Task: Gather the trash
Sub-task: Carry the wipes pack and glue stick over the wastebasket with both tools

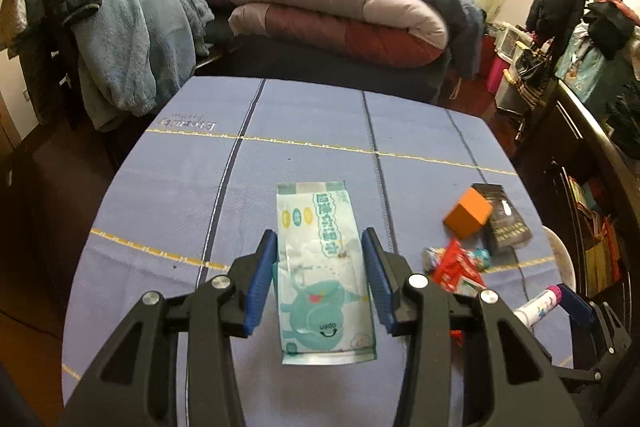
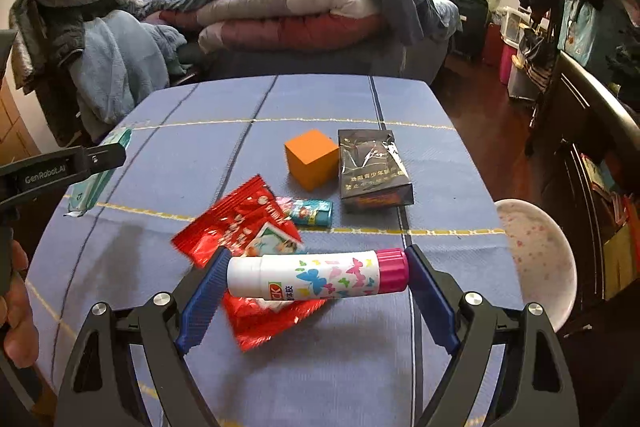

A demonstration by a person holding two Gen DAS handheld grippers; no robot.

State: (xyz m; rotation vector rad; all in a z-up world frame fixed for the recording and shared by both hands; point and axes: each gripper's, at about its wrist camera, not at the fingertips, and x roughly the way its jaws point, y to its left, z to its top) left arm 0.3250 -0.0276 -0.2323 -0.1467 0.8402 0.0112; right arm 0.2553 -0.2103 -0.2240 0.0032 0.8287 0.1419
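Note:
My left gripper (image 1: 320, 251) is shut on a flat pale green wet-wipe pack (image 1: 322, 267), its blue pads against both long edges, over the blue cloth. The pack also shows edge-on in the right wrist view (image 2: 100, 171). My right gripper (image 2: 316, 269) is shut on a white glue stick (image 2: 316, 277) with butterflies and a pink cap, held end to end above a red wrapper (image 2: 236, 227). The glue stick also shows in the left wrist view (image 1: 538, 305). A small teal candy wrapper (image 2: 310, 211) lies behind the red wrapper.
An orange cube (image 2: 311, 159) and a dark cigarette box (image 2: 370, 167) stand further back on the blue cloth-covered table (image 2: 320, 99). A white speckled bowl (image 2: 536, 259) sits off the table's right edge. A bed with folded quilts (image 2: 288, 11) lies behind. Dark shelves (image 2: 592, 163) stand at right.

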